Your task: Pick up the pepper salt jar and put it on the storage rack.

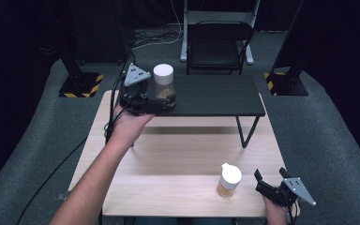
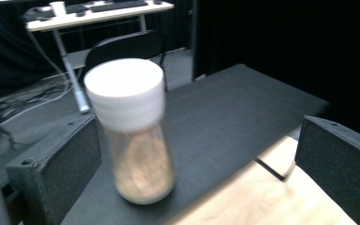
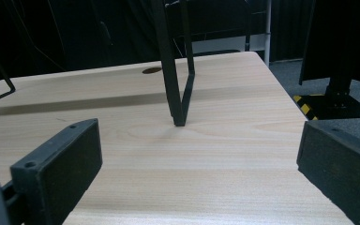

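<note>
Dark curtains and grey carpet surround my work area: a light wooden table (image 1: pixel 168 164) carrying a low black shelf (image 1: pixel 215 96) on thin metal legs. I take the black shelf as the reference for all positions.

Left gripper (image 1: pixel 161 101): positioned at the shelf's left front corner, jaws spread wide and released. In the left gripper view, the white-lidded jar (image 2: pixel 133 133) stands upright on the shelf between the two jaws, closer to the left jaw; neither pad presses on it. The jar contains a brownish powder. In the high view the same jar (image 1: pixel 163 80) sits on the shelf's left end, just beyond the gripper.

Right gripper (image 1: pixel 268 180): held in front of the shelf, near the table's front right corner, jaws spread with nothing between them. The right gripper view looks across bare wood toward a shelf leg (image 3: pixel 178 79).

Second jar (image 1: pixel 228 180): upright on the table in front of the shelf, just left of the right gripper, not touching it.
</note>
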